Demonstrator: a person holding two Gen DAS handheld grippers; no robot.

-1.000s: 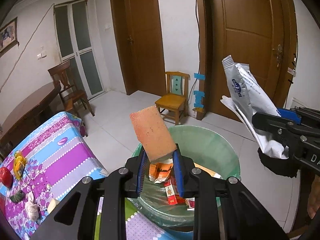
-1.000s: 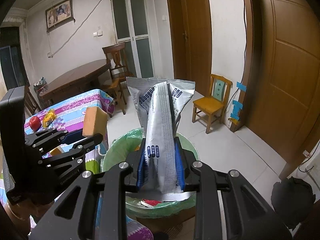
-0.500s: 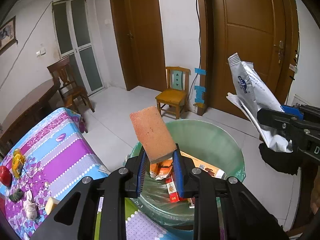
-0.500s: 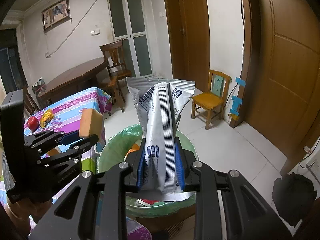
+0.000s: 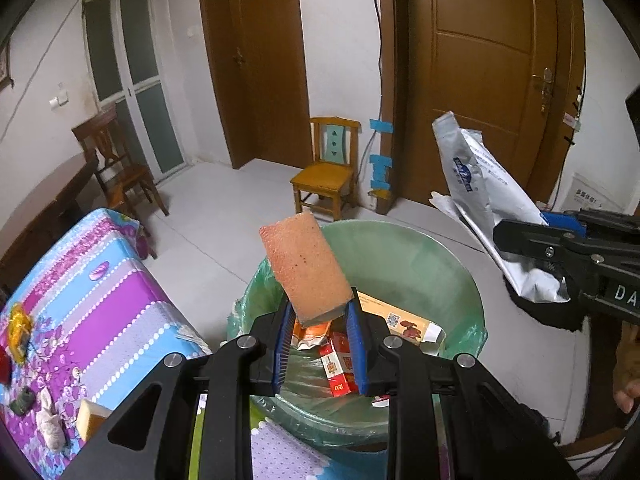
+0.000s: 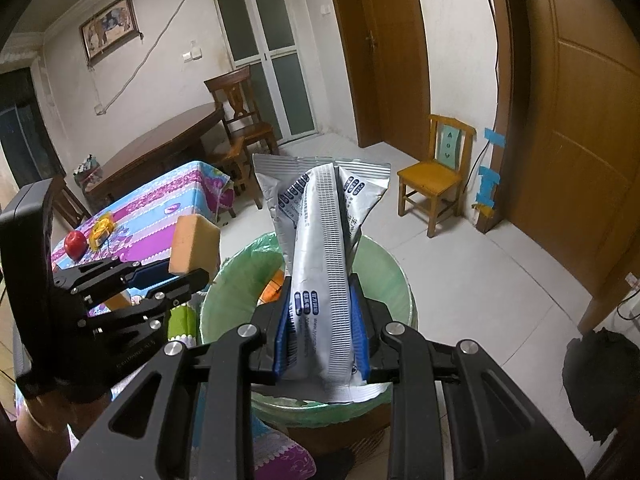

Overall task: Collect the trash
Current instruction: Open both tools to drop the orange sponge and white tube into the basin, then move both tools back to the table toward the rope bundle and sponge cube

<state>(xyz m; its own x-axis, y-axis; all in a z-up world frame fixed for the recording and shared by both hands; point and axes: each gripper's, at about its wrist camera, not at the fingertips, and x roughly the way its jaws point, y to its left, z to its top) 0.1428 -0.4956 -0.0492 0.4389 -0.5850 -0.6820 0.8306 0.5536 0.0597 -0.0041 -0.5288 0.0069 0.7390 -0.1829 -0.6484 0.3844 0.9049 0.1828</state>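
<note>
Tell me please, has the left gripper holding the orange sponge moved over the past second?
Yes. The left gripper has advanced toward the green-lined bin.

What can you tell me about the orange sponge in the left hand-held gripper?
The orange sponge is a rectangular block with a porous, speckled orange face and a pale layer on its lower edge. The left hand-held gripper pinches its bottom end between blue pads, so it stands tilted above the green-lined trash bin, touching nothing else.
</note>
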